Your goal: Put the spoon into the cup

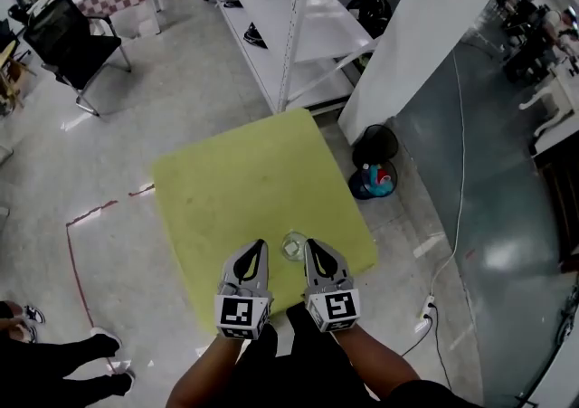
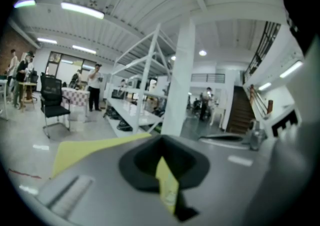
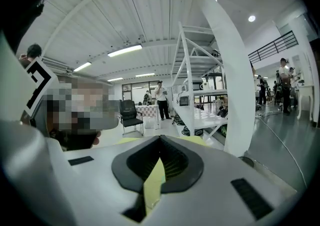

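A small clear glass cup point(image 1: 293, 246) stands near the front edge of the yellow-green table point(image 1: 244, 180), between my two grippers. The left gripper point(image 1: 261, 245) is just left of the cup, the right gripper point(image 1: 308, 244) just right of it, both pointing away from me. Each is shut, and nothing shows between the jaws. In the left gripper view the left gripper point(image 2: 160, 141) has its jaws met, with only a sliver of yellow table seen through them. The right gripper point(image 3: 160, 139) looks the same in its own view. I see no spoon in any view.
A white shelving rack point(image 1: 289, 26) and a white pillar point(image 1: 425, 26) stand beyond the table. A black fan and a blue-red object point(image 1: 374, 175) sit on the floor at its right. A black chair point(image 1: 68, 40) is far left. A person's legs point(image 1: 54, 365) are at lower left; a cable and power strip point(image 1: 425, 311) at lower right.
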A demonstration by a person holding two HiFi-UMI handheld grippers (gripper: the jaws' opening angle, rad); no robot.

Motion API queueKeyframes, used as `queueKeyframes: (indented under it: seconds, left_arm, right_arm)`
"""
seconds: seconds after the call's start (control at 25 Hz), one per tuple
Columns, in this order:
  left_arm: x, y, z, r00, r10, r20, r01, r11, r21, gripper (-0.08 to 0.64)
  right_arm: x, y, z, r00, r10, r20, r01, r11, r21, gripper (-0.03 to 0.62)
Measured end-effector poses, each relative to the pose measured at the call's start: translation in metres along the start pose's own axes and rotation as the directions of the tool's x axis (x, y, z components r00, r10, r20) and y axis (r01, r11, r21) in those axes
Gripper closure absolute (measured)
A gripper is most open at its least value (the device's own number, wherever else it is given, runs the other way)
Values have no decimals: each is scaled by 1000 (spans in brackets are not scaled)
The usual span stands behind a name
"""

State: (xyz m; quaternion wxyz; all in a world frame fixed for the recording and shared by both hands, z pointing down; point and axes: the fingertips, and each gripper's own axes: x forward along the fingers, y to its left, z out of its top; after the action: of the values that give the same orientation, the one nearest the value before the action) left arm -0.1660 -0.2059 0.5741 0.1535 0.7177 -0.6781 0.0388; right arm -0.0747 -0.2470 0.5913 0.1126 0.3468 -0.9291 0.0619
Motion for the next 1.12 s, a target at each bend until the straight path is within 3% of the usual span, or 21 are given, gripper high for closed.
queueKeyframes:
  seconds: [0.4,0.64,1.12]
  left_arm:
    - [-11,-23,56,995,-55,78,54,998,17,554]
    - [-14,-28,90,986,-90,139,79,993,83,554]
    - [-24,-28,100,981,-94,167,81,993,82,554]
  right_arm:
    - [-17,2,76,993,-22,113,29,998,-58,586]
    - [-34,-1,114,983,-38,178,54,995,-85,586]
    - [-46,-1,107,987,-59,150,74,993,-95,586]
